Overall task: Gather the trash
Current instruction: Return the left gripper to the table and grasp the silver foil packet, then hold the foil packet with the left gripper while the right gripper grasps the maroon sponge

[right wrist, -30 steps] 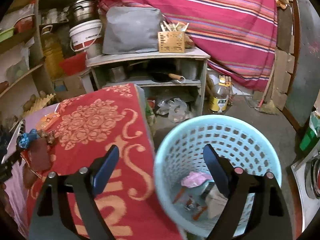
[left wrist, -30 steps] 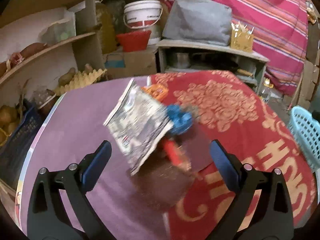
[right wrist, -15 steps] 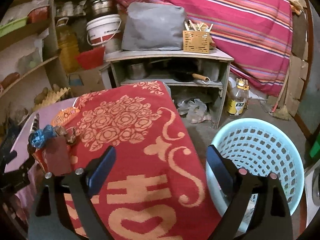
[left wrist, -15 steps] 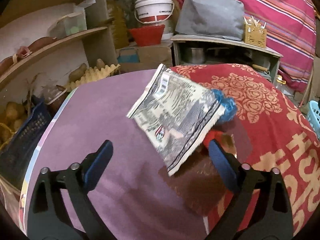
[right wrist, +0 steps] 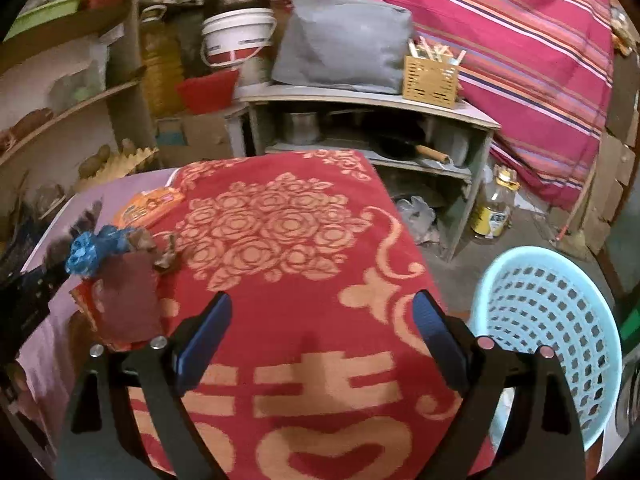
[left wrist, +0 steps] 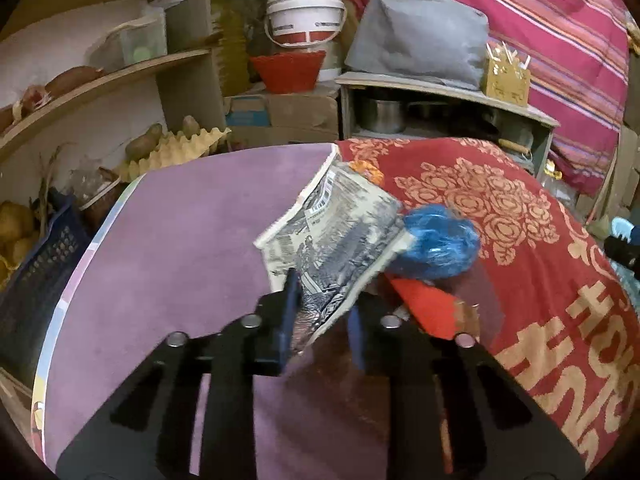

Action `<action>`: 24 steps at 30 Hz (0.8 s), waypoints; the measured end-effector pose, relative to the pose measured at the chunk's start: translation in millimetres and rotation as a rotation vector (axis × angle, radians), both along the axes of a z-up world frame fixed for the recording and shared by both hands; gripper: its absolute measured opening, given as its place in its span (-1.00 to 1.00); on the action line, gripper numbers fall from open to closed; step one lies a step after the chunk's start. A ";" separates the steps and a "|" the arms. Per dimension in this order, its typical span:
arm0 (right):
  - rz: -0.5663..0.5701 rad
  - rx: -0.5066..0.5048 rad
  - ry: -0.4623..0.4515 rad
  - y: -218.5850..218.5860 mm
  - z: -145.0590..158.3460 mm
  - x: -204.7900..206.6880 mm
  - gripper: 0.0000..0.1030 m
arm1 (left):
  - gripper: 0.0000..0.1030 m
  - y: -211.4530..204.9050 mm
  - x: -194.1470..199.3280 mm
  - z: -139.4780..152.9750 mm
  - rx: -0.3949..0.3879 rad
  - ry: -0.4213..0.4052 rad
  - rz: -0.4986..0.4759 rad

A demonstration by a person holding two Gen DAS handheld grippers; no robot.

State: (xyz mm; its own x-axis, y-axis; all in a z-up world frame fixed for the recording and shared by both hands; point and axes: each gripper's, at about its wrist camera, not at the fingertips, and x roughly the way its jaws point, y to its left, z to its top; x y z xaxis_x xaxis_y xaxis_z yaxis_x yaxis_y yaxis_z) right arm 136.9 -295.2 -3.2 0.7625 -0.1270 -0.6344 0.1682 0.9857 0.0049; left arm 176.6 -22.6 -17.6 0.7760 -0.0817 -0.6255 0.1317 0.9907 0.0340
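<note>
The left tongs are clenched on the near corner of a printed foil wrapper, which stands up off the worktop and slants away from them. Just behind the wrapper sits a crumpled blue bag, touching its far edge, and under that lie a red scrap and a dark brown wrapper. An orange packet rests farther back, where the two cloths meet.

The right tongs are spread wide with nothing between them, hanging over the red cloth. That cloth, patterned with peach roses and large characters, covers the right part of the worktop; a purple cloth covers the left part.

On the floor to the right of the worktop stands a pale blue laundry-style basket; from here I cannot see what is in it.

Beyond the worktop a low grey shelf unit carries a grey cushion and a woven holder of sticks, with a pot and a pan on its shelves. A white bucket sits above a red bowl to its left. Curved wooden shelves run along the left wall, with an egg tray and a dark blue crate nearby. A striped pink blanket hangs at the back right, and a yellow-labelled bottle stands on the floor below it.
</note>
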 end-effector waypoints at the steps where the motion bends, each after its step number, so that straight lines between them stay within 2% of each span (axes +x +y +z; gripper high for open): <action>1: 0.015 0.001 0.002 6.6 -1.2 1.3 0.74 | -0.67 4.8 -0.8 0.5 -0.007 0.000 0.007; 6: 0.090 0.020 0.017 35.0 -8.8 7.4 0.74 | -0.81 28.5 -7.0 4.5 -0.035 -0.006 0.043; 12: 0.167 0.031 0.048 73.0 -21.5 21.6 0.74 | -0.82 59.6 -19.1 12.2 -0.061 -0.032 0.083; 24: 0.256 0.057 0.107 120.9 -41.9 43.1 0.74 | -0.82 86.2 -21.3 12.5 -0.063 -0.025 0.114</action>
